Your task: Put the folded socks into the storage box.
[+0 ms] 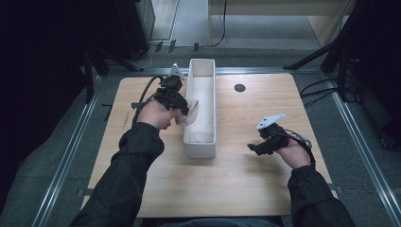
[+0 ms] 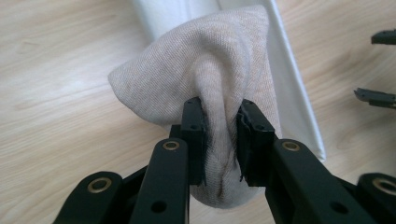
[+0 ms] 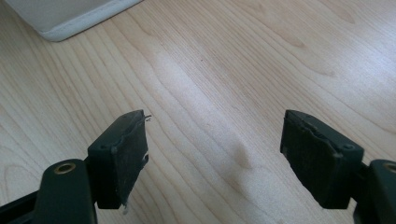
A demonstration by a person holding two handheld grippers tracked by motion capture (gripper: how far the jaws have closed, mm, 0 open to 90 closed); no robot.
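The left gripper (image 2: 222, 126) has its jaws pinching a fold of the beige sock (image 2: 205, 70), holding it at the left wall of the long white bin (image 1: 202, 142), whose long axis runs away from the person. The right gripper (image 3: 215, 158), jaws spread, idles over the counter (image 1: 246, 179) well right of the bin

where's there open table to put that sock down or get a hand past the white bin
Bare wood lies between the white bin and the right gripper, along the table's near edge in front of both sleeves, and at the far right past the small black hole. It is crowded at the bin's left wall, where the left gripper pinches the sock.
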